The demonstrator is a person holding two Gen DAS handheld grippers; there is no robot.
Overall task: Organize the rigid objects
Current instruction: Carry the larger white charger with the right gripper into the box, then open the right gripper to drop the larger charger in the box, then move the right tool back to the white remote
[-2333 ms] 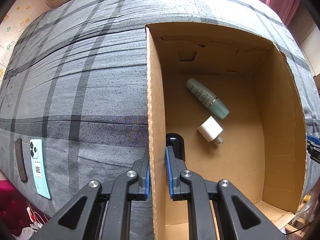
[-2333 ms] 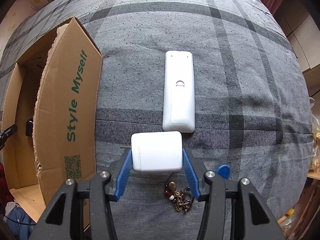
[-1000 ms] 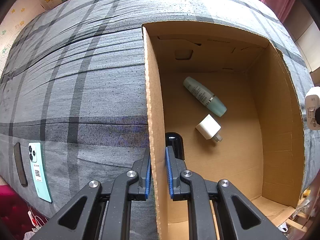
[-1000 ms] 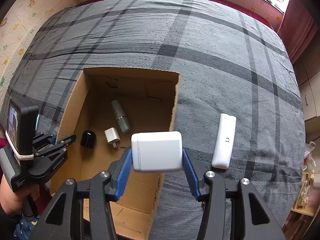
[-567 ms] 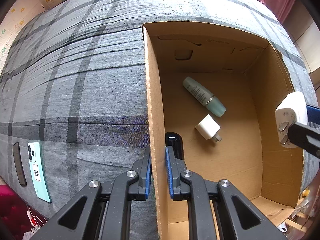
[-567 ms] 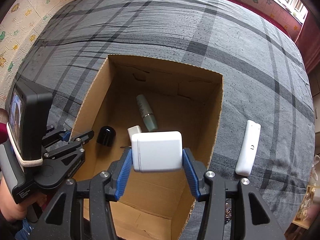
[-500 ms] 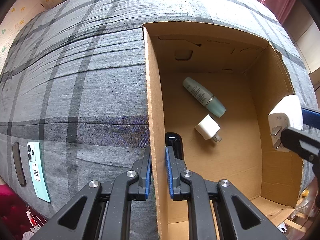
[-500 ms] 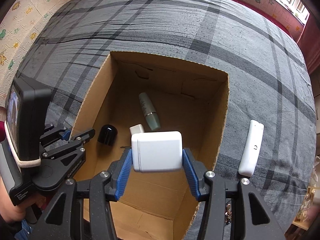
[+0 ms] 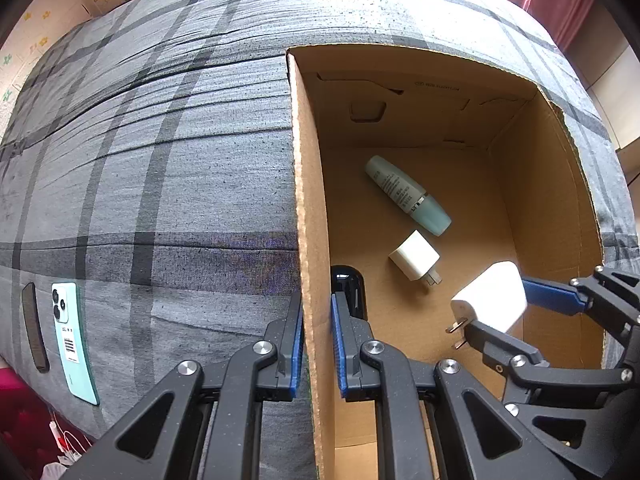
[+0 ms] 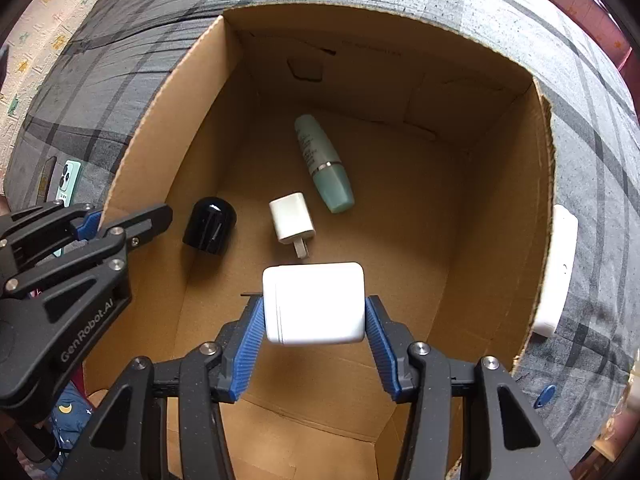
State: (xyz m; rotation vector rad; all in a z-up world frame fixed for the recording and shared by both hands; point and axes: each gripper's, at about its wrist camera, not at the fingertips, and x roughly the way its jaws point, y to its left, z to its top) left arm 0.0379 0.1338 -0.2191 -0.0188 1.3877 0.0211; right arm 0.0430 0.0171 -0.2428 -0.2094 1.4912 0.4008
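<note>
Cardboard box sits open on a grey plaid bedcover. Nearest, the right gripper points down inside the box with its blue pads clamped on a large white charger, held above the box floor. At the left, the left gripper is pinched shut on the box's left wall. Farther in, on the floor, lie a black cap, a small white plug adapter and, beyond it, a pale green bottle. A white remote lies outside the right wall, a mint phone off to the left.
</note>
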